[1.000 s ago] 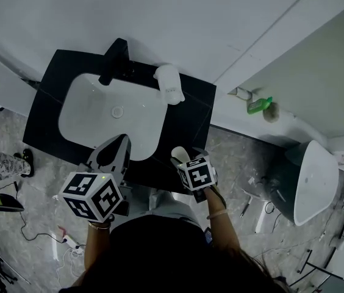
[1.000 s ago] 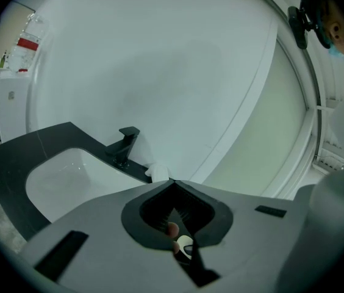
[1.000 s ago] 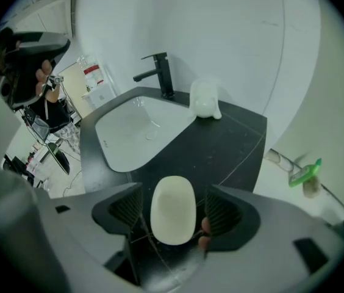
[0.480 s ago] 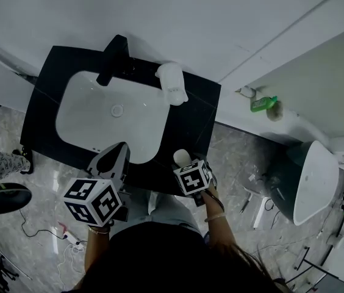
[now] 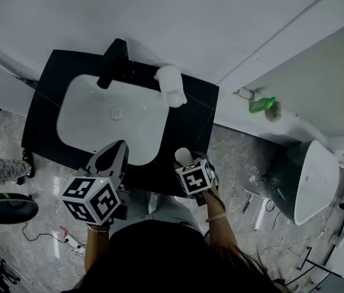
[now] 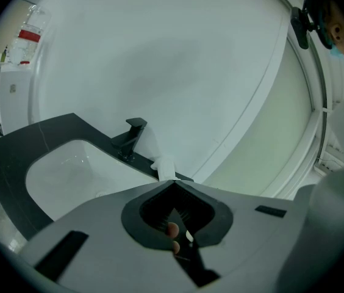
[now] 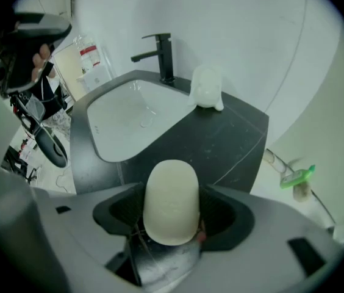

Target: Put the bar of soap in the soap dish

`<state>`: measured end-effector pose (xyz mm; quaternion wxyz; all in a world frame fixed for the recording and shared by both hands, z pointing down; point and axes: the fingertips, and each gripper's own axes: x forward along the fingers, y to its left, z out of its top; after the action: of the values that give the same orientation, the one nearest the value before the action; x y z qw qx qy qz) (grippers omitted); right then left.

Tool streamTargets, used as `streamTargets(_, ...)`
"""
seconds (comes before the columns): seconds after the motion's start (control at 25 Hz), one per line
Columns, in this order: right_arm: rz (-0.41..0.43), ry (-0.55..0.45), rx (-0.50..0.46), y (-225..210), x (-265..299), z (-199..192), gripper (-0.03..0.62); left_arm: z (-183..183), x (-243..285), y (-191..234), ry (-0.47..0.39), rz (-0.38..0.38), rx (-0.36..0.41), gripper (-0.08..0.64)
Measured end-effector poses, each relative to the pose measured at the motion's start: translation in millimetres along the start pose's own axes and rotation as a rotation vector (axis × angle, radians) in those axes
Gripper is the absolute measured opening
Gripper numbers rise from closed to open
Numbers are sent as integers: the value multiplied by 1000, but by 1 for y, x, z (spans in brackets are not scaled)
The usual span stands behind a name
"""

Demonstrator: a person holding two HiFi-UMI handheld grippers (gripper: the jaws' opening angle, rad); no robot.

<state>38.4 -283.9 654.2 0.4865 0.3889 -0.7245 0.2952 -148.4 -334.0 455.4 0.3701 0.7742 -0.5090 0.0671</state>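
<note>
A cream bar of soap point(image 7: 171, 200) stands upright between the jaws of my right gripper point(image 7: 171, 191), which is shut on it. In the head view the soap point(image 5: 183, 156) and right gripper point(image 5: 184, 160) hover at the front edge of the black counter point(image 5: 193, 118). The white soap dish point(image 5: 169, 85) sits at the back of the counter, right of the black faucet point(image 5: 112, 61), well ahead of the soap. It shows as the soap dish point(image 7: 207, 89) in the right gripper view. My left gripper point(image 5: 119, 145) is shut and empty over the front rim of the white basin point(image 5: 114, 115).
A green bottle point(image 5: 260, 105) lies on a ledge to the right, beside a white toilet point(image 5: 311, 182). A chair base point(image 5: 12, 207) and cables sit on the floor at left. The wall rises directly behind the faucet point(image 7: 163, 57).
Almost nothing differs. Both grippers hold their places at the counter's front edge; only the head view has shifted slightly.
</note>
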Motion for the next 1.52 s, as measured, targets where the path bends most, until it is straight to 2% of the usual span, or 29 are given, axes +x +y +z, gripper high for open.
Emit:
streamTargets(0.16,26,-126,78,-9,-23,30,299,7,4,-3,-14,-10,11,-6)
streamTargets(0.4,31,-315,130,-31,-61,90,299,21,9,-7,-34,-20,22,-5)
streamTargets(0.68,5,-469,141,-65,-83,164,299,32,5,9,-63,3,0,-6)
streamTargets(0.88,17,-534,177,-80,-77,206,298,34,3,27,-67,38,-23,-6)
streamTargets(1.08,48,-611,282,-87,-56,243,298,34,7,44,-58,63,-44,-6)
streamTargets(1.16,54,-632,294,-87,-47,256,299,34,8,48,-55,70,-49,-6)
streamTargets(1.52,24,-593,300,-99,1,283,298,35,12,73,-33,118,-76,-6)
